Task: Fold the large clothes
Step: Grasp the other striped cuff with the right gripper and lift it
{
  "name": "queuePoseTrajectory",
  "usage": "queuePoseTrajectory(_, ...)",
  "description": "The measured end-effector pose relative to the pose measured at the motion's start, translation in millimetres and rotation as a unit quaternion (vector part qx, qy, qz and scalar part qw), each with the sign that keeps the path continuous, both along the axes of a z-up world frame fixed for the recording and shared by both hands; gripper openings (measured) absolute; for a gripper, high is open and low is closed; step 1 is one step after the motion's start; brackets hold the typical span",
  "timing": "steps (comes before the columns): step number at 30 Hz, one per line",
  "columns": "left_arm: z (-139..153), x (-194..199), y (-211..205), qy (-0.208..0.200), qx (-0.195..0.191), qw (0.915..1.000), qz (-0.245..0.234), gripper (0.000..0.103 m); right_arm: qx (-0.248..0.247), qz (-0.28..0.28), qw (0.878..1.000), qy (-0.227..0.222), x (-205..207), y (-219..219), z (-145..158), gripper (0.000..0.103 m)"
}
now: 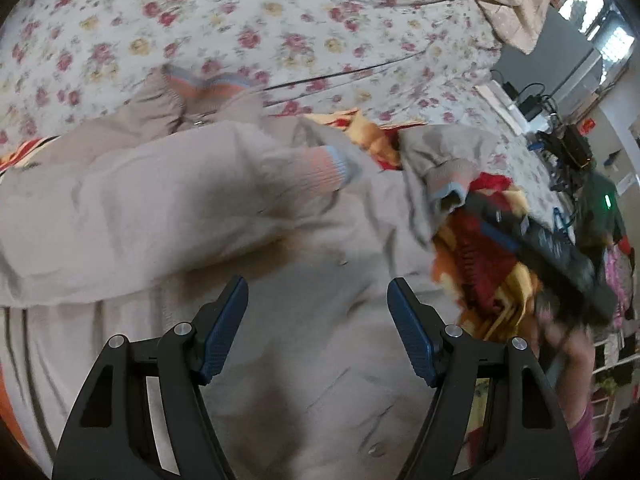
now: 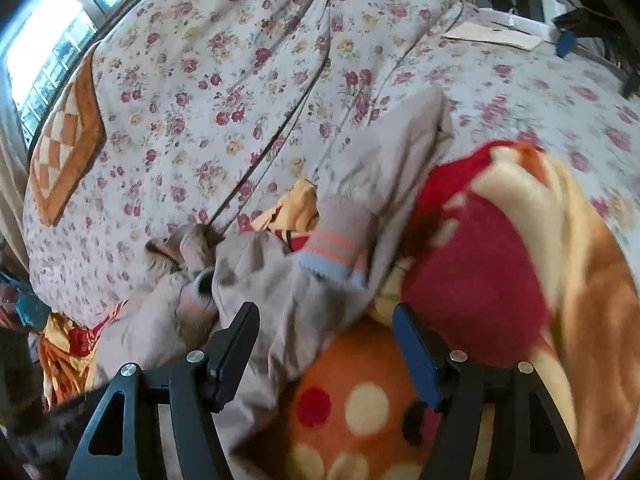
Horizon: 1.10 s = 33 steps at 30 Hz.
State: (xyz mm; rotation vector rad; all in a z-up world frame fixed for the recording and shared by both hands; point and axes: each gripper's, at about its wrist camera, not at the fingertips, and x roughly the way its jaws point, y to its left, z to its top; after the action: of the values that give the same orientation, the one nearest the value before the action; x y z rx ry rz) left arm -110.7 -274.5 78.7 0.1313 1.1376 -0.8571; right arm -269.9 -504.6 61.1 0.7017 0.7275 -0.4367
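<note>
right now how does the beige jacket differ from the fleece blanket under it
The beige jacket is plain pale cloth with striped ribbed cuffs in orange and blue; the fleece blanket is fuzzy, boldly patterned in red, orange and cream with dots. The jacket lies on top, with its sleeves folded across the body; the blanket lies bunched beneath and beside it. Both rest on the floral bedsheet, and neither is gripped.
</note>
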Motion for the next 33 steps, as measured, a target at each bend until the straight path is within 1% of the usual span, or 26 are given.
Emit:
queuePoseTrajectory(3, -3.7, 8.4, 28.9, -0.009, 0.013, 0.9997, 0.019, 0.073, 0.005, -0.017, 1.000, 0.002, 21.0, -13.3, -9.3, 0.065)
queuePoseTrajectory(5, -5.6, 13.9, 51.5, -0.014, 0.017, 0.9991, 0.035, 0.073, 0.012, -0.024, 1.000, 0.002, 33.4, -21.4, -17.8, 0.050)
queuePoseTrajectory(6, -6.5, 18.3, 65.9, -0.016, 0.020, 0.9986, 0.045, 0.073, 0.015, -0.019, 1.000, 0.005, 41.5, -25.0, -22.3, 0.033)
queuePoseTrajectory(7, -7.5, 21.4, 77.0, -0.018, 0.023, 0.9981, 0.054, 0.073, 0.012, -0.015, 1.000, 0.012, 46.5, -27.7, -24.8, 0.026)
queuePoseTrajectory(8, -8.6, 25.9, 91.6, -0.019, 0.025, 0.9973, 0.066, 0.073, 0.006, -0.015, 1.000, 0.019, 49.9, -29.1, -25.5, 0.025)
queuePoseTrajectory(9, -9.4, 30.8, 104.1, -0.019, 0.027, 0.9964, 0.078, 0.073, -0.002, -0.013, 1.000, 0.019, 50.1, -29.4, -22.4, 0.019)
queuePoseTrajectory(10, -10.7, 37.4, 122.3, -0.016, 0.027, 0.9950, 0.094, 0.073, -0.012, -0.004, 1.000, 0.015, 48.5, -28.0, -14.7, 0.013)
queuePoseTrajectory(11, -11.7, 41.7, 133.5, -0.013, 0.026, 0.9940, 0.105, 0.073, -0.020, 0.003, 1.000, 0.012, 47.2, -26.5, -8.3, 0.013)
queuePoseTrajectory(14, -14.0, 57.3, 173.4, 0.003, 0.016, 0.9889, 0.148, 0.073, -0.045, 0.046, 0.998, -0.010, 37.4, -16.3, 28.8, 0.012)
queuePoseTrajectory(16, -12.3, 64.7, 197.0, 0.008, 0.005, 0.9848, 0.174, 0.073, -0.069, 0.082, 0.994, -0.027, 29.1, -6.1, 62.6, 0.011)
queuePoseTrajectory(18, -8.5, 67.0, 212.4, 0.009, -0.007, 0.9817, 0.190, 0.073, -0.079, 0.112, 0.990, -0.042, 23.9, 3.0, 90.6, 0.010)
queuePoseTrajectory(20, -2.3, 68.5, 227.9, 0.009, -0.022, 0.9790, 0.202, 0.073, -0.082, 0.150, 0.983, -0.064, 22.1, 15.9, 122.4, 0.010)
queuePoseTrajectory(22, 5.4, 68.1, 239.7, 0.005, -0.031, 0.9779, 0.206, 0.073, -0.078, 0.198, 0.973, -0.089, 24.8, 34.7, 153.6, 0.010)
queuePoseTrajectory(23, 9.5, 66.7, 244.1, 0.000, -0.035, 0.9777, 0.207, 0.073, -0.076, 0.217, 0.968, -0.097, 27.5, 43.7, 164.2, 0.010)
queuePoseTrajectory(25, 18.1, 63.5, 252.5, -0.010, -0.041, 0.9772, 0.208, 0.073, -0.071, 0.268, 0.954, -0.117, 36.1, 69.0, 188.2, 0.010)
queuePoseTrajectory(27, 24.3, 62.5, 258.3, -0.015, -0.046, 0.9771, 0.207, 0.073, -0.068, 0.320, 0.936, -0.131, 49.6, 100.8, 207.0, 0.010)
queuePoseTrajectory(29, 27.5, 63.4, 263.6, -0.018, -0.053, 0.9763, 0.209, 0.073, -0.064, 0.362, 0.921, -0.132, 67.8, 129.9, 217.5, 0.010)
queuePoseTrajectory(31, 27.4, 65.9, 271.1, -0.017, -0.058, 0.9747, 0.215, 0.073, -0.068, 0.398, 0.906, -0.127, 90.6, 161.9, 219.1, 0.010)
queuePoseTrajectory(32, 26.1, 67.3, 274.4, -0.015, -0.060, 0.9736, 0.220, 0.073, -0.070, 0.407, 0.902, -0.122, 103.0, 175.8, 216.0, 0.009)
queuePoseTrajectory(33, 24.1, 69.3, 278.9, -0.011, -0.063, 0.9724, 0.225, 0.073, -0.062, 0.416, 0.900, -0.116, 118.7, 189.0, 208.9, 0.007)
